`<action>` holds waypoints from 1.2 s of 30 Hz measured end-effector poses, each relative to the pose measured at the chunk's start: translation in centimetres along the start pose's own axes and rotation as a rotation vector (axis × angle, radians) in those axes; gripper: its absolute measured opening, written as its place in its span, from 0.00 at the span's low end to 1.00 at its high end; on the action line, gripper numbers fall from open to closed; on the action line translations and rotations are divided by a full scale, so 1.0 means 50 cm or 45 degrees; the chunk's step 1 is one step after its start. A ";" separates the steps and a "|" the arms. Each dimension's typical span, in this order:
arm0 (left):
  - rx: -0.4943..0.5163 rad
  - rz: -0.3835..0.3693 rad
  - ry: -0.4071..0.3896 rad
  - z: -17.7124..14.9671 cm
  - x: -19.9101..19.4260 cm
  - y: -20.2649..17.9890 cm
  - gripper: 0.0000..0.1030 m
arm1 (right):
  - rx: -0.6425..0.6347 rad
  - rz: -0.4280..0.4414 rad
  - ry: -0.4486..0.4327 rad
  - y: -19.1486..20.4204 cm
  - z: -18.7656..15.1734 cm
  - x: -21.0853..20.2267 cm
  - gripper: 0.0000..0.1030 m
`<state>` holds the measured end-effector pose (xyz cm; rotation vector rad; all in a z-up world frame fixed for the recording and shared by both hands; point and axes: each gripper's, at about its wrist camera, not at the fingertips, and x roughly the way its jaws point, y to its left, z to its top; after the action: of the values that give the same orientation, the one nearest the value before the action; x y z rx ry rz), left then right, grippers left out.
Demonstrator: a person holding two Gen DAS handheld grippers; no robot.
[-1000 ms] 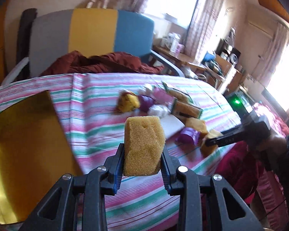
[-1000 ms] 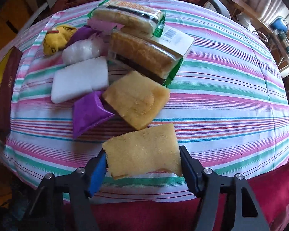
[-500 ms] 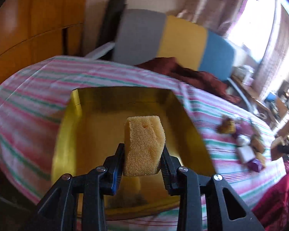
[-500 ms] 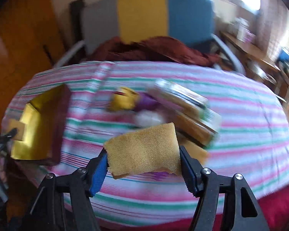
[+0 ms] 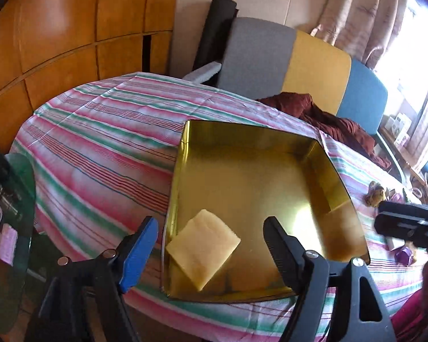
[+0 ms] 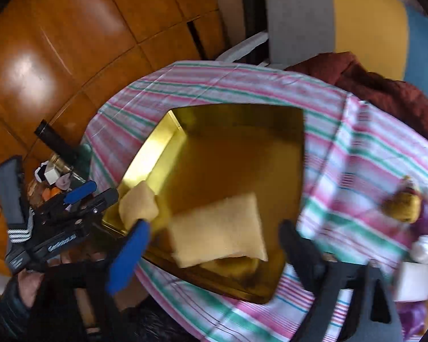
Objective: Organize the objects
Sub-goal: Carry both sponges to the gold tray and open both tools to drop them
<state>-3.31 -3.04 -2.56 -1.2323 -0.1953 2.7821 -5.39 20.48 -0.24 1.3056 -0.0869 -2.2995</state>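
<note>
Sponge [image 5: 204,249] in gold tray [image 5: 322,154] on striped tablecloth [image 5: 100,148].

Gold tray [image 5: 325,168], shiny and shallow, open on striped tablecloth. Thick yellow sponge [image 5: 203,249] flat in near left corner, turned diagonal to the walls. Flat yellow sponge [image 6: 218,229] above the tray's near edge; touching the floor or not, cannot tell through blur.

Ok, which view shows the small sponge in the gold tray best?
Left wrist: the small sponge lies sharp and whole in the gold tray's near corner, beyond the open left gripper. Right wrist shows it blurred at the tray's edge, its lower end behind a blue finger pad.
</note>
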 end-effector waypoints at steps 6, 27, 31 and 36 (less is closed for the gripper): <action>0.022 0.039 -0.103 0.004 -0.055 -0.006 0.75 | -0.063 -0.061 -0.048 0.017 -0.036 0.003 1.00; 0.200 -0.062 -0.035 -0.003 -0.050 -0.168 0.65 | 0.000 -0.392 -0.411 -0.030 -0.124 -0.121 1.00; 0.254 -0.101 -0.010 -0.012 -0.044 -0.207 0.65 | 0.076 -0.389 -0.380 -0.072 -0.149 -0.133 1.00; 0.328 -0.129 -0.011 -0.016 -0.042 -0.248 0.65 | 0.155 -0.415 -0.369 -0.126 -0.165 -0.150 1.00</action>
<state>-0.91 8.99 0.32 -1.1153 0.0950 2.6254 2.13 30.81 -0.57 1.0986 -0.1194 -2.7916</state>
